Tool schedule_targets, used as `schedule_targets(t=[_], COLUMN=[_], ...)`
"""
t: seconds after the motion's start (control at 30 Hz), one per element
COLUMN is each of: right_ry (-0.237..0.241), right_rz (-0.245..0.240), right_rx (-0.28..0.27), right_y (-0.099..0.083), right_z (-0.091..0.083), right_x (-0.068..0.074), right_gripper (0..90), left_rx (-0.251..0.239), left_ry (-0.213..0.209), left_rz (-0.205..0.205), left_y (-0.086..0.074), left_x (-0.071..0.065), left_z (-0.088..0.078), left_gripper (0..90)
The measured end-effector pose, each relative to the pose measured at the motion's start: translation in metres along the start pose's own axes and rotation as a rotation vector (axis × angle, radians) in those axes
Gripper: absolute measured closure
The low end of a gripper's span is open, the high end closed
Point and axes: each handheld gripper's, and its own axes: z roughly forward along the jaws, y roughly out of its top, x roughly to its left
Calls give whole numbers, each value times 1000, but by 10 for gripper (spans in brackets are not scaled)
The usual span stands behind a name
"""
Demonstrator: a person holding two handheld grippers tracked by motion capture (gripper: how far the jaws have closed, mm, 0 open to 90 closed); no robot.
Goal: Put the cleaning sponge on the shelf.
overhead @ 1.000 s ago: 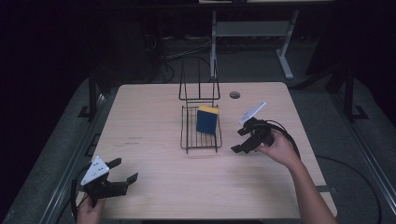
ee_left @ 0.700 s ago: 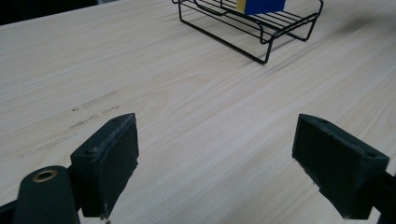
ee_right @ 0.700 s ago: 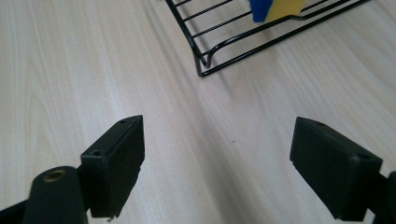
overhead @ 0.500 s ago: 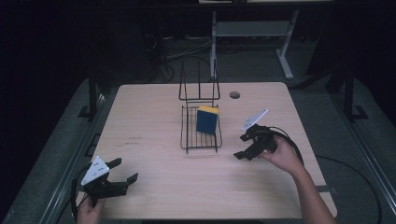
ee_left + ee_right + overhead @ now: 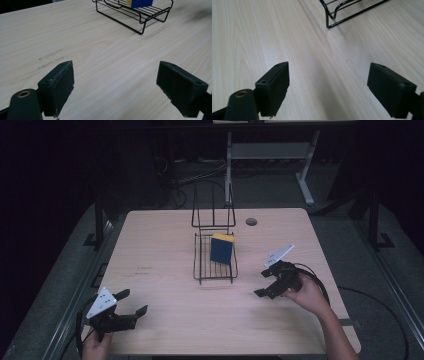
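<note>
A black wire rack (image 5: 215,262) stands in the middle of the pale wooden table (image 5: 165,250), with a blue and yellow sponge-like block (image 5: 222,248) leaning upright inside it. My left gripper (image 5: 132,302) rests near the table's front left corner, open, with bare wood between its jaws; its own view has the rack (image 5: 135,15) and block (image 5: 139,3) far ahead. My right gripper (image 5: 263,283) sits right of the rack, held by a hand, open and empty. The rack's corner (image 5: 337,17) shows at the top of the right gripper view.
A round cable hole (image 5: 251,221) lies in the table behind the rack's right side. Dark floor, cables and a white desk frame (image 5: 280,155) sit beyond the far edge. Bare wood stretches between the two grippers.
My right gripper has drawn back from the rack toward the front right of the table. The left gripper has stayed put.
</note>
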Motion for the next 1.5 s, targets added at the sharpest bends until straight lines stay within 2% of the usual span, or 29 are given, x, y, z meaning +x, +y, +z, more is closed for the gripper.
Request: schedule_targets(t=[0.9,1.0,1.5], right_ry=[-5,-20,-32], right_rz=[42,41,75], right_rx=[-19,-14,-56], right_y=[-43,-48,-73], right_z=[-13,-14,-21], right_x=[18,21,34], right_gripper=[174,174,174], left_rx=[3,5,12], left_ry=[4,3,1], left_rz=[1,-1,0], left_y=[-2,-2,-2], left_x=[1,1,0], left_z=[-1,-1,0], left_gripper=[141,141,140])
